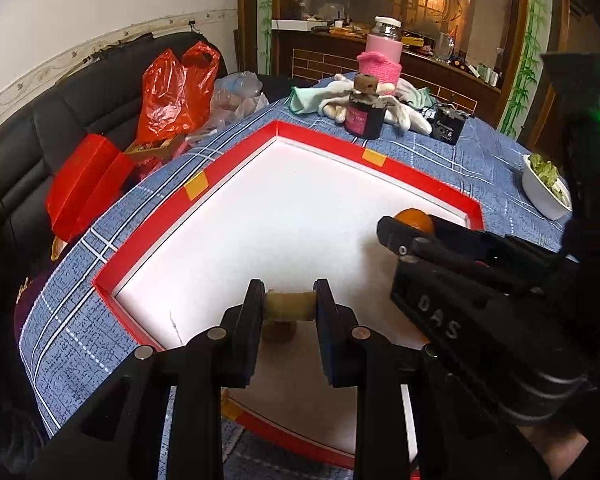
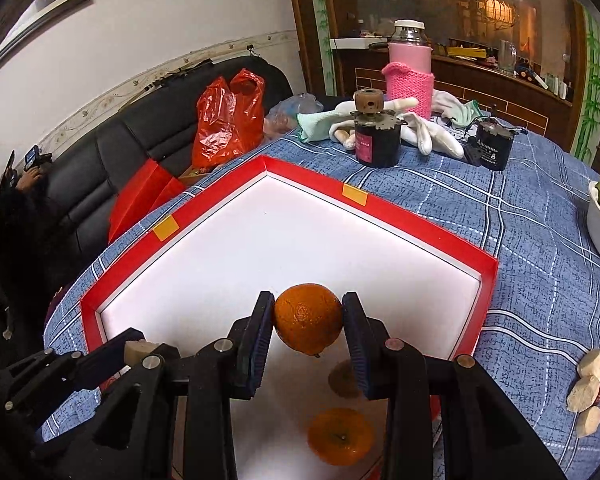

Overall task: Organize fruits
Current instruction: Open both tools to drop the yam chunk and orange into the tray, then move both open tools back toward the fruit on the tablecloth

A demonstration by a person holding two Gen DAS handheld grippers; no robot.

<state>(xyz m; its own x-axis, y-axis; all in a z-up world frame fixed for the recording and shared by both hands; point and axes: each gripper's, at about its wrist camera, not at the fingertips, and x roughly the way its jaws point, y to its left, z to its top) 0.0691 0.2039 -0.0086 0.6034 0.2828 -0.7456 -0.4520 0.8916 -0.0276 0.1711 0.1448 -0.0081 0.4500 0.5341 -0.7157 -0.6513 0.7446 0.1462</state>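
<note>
A red box (image 1: 228, 172) with a white floor lies on the blue checked tablecloth; it also shows in the right wrist view (image 2: 432, 228). My left gripper (image 1: 289, 306) is shut on a pale beige fruit piece (image 1: 289, 307) and holds it over the box's near part. My right gripper (image 2: 308, 320) is shut on an orange (image 2: 308, 318) and holds it above the box floor; the same orange (image 1: 414, 218) shows in the left wrist view by the box's right wall. A second orange (image 2: 341, 434) lies on the box floor below. My left gripper also shows at the lower left of the right wrist view (image 2: 136, 350).
Several pale fruit slices (image 2: 588, 384) and red pieces lie on the cloth at right. A white bowl of greens (image 1: 546, 188) stands right of the box. Two dark cylinders (image 2: 376, 140), white gloves and a pink bottle (image 2: 410, 66) stand beyond. Red bags (image 2: 228, 116) lie on a black sofa at left.
</note>
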